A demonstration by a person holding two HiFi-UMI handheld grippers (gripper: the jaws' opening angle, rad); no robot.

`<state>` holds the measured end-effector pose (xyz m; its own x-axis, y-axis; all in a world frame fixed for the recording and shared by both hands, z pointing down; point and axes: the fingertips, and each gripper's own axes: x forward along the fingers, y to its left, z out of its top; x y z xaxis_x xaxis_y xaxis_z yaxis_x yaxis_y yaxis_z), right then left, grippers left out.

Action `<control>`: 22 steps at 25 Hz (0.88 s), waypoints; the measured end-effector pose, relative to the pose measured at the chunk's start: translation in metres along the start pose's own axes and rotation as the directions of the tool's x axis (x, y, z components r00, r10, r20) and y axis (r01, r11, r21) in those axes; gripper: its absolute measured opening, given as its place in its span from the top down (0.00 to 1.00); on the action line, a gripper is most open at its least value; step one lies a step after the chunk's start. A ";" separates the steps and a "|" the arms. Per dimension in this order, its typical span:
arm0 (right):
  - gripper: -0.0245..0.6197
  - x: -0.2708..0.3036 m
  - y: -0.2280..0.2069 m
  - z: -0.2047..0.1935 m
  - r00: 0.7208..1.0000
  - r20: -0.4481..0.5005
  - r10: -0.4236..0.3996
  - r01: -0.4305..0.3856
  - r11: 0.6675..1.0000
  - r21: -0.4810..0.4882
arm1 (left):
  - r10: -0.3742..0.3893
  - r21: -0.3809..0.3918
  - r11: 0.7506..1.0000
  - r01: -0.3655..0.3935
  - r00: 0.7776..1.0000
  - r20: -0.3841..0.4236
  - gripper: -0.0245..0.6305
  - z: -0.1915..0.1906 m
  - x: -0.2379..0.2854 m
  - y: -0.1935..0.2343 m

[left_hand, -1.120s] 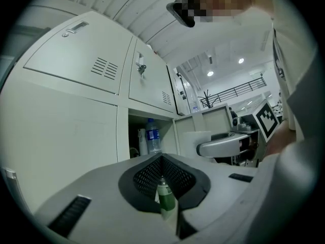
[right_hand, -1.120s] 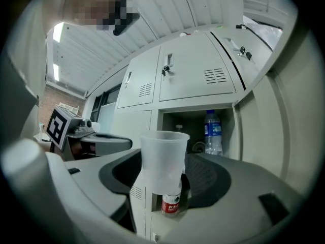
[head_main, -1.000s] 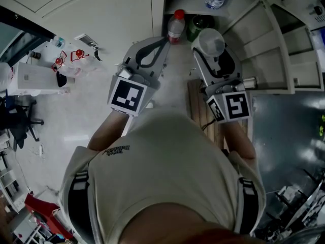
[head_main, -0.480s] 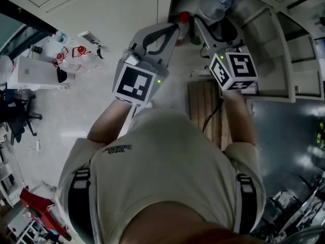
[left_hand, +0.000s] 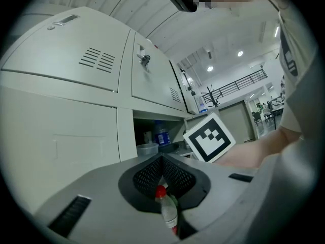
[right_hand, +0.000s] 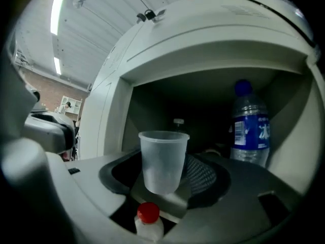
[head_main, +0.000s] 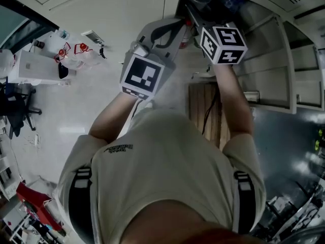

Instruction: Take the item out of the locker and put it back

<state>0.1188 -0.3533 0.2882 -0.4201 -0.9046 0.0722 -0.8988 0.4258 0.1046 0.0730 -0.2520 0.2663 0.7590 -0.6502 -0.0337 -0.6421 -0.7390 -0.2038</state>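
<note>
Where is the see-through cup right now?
In the right gripper view, the cup is held between the jaws of the right gripper at the mouth of the locker, left of the blue-capped bottle and above a red-capped bottle.

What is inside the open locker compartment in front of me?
A blue-capped water bottle stands at the right and a red-capped bottle at the front. The clear plastic cup in the right gripper covers the middle; the back is too dark to tell.
</note>
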 end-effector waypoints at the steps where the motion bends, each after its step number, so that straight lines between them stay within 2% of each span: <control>1: 0.54 0.006 0.000 -0.002 1.000 -0.007 0.005 -0.005 1.000 -0.003 | 0.001 -0.002 1.000 -0.001 1.000 -0.005 0.94 -0.002 0.001 0.001; 15: 0.54 0.053 0.007 -0.039 0.988 -0.120 0.097 -0.096 0.995 0.012 | -0.004 -0.035 0.999 0.002 0.998 -0.066 0.94 -0.032 0.010 0.001; 22: 0.54 0.058 0.011 -0.050 0.983 -0.156 0.097 -0.103 0.994 -0.029 | -0.004 -0.043 0.999 0.001 0.997 -0.081 0.94 -0.040 0.012 0.001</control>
<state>0.0910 -0.4004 0.3431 -0.4809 -0.8445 0.2359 -0.8466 0.5172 0.1258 0.0771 -0.2679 0.3050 0.7506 -0.6592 0.0462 -0.6456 -0.7464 -0.1614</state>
